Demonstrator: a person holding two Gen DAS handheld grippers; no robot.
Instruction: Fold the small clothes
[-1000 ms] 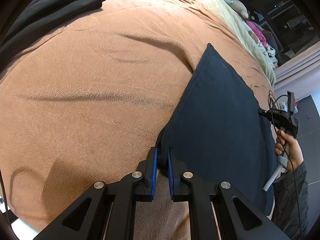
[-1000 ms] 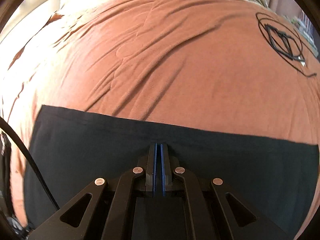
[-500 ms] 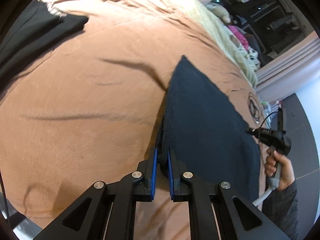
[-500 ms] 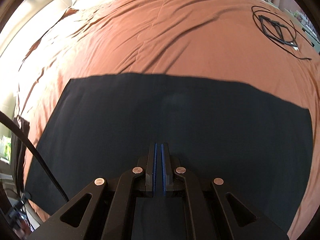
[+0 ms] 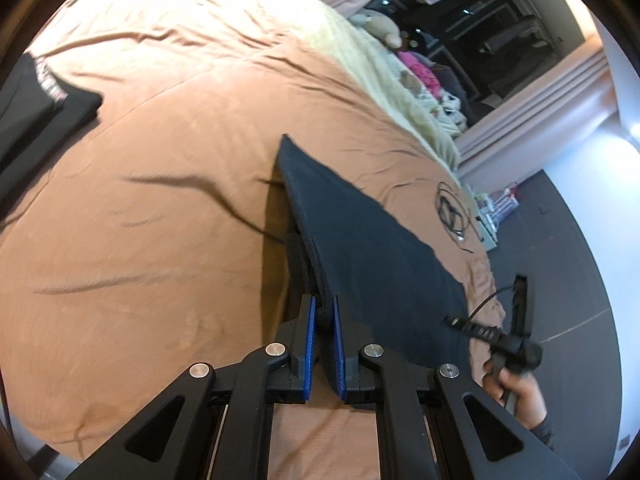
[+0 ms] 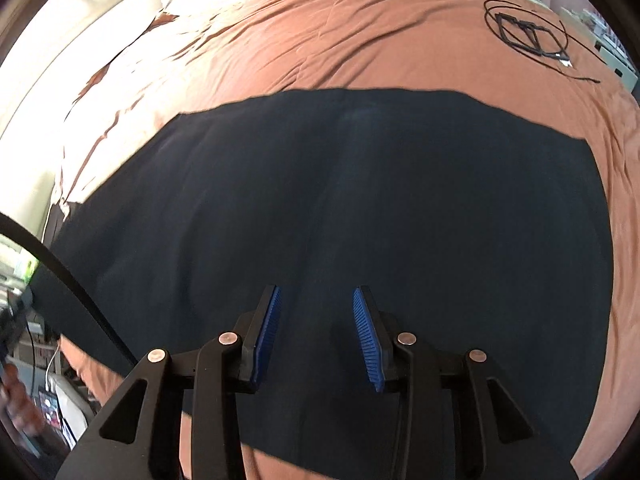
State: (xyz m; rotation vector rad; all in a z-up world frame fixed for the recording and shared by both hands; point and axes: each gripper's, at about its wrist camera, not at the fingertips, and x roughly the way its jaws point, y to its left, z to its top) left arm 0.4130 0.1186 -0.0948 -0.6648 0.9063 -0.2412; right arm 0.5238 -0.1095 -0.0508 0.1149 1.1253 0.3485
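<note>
A dark navy garment [image 5: 372, 248] lies on the brown bedspread [image 5: 160, 208]. My left gripper [image 5: 324, 312] is shut on the garment's near corner and holds that edge lifted off the bed. In the right wrist view the same garment [image 6: 360, 200] spreads wide and flat below my right gripper [image 6: 316, 300], whose jaws are opening with nothing pinched between the blue pads; the cloth lies beneath them. The right-hand tool [image 5: 508, 340] and the hand holding it show at the lower right of the left wrist view.
A black folded garment [image 5: 36, 112] lies at the bed's far left. A coil of black cable [image 6: 524, 32] rests on the bedspread past the navy garment. Pale pillows [image 6: 100, 60] line the headboard side. Beyond the bed's far edge is dark floor [image 5: 568, 240] and shelving.
The right gripper's jaws went from shut to apart, and it has drawn back over the navy garment. The left gripper has risen, lifting the held corner and edge off the bed.
</note>
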